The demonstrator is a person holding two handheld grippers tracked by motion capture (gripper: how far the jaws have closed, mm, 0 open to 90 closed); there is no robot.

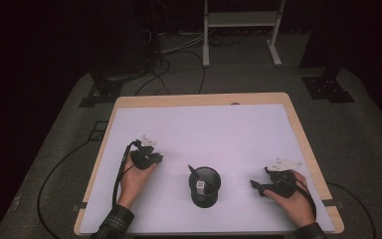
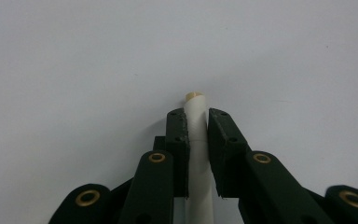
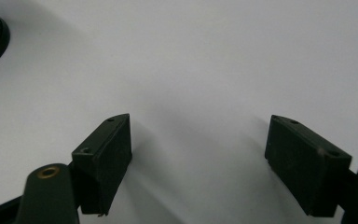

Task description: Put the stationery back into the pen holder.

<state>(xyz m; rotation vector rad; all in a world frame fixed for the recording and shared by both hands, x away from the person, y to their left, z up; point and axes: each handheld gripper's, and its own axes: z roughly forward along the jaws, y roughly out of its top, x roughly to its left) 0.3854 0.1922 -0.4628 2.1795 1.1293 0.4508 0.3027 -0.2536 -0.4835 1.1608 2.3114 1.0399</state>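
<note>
One white cylindrical pen with a tan end (image 2: 196, 135) lies low over the white table surface (image 1: 219, 129), clamped between the two black jaws of the left gripper (image 2: 196, 122). One black mesh pen cup (image 1: 205, 186) stands between the two grippers and holds two items: one dark stick and one white-tipped piece. The right gripper (image 3: 198, 140), near that cup, has its two jaws spread wide with nothing between them.

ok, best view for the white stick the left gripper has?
Left gripper view: the white stick sits clamped between the left gripper's jaws, tan tip showing. In the high view the hand covers it. The right gripper view looks at the bare table.
</note>
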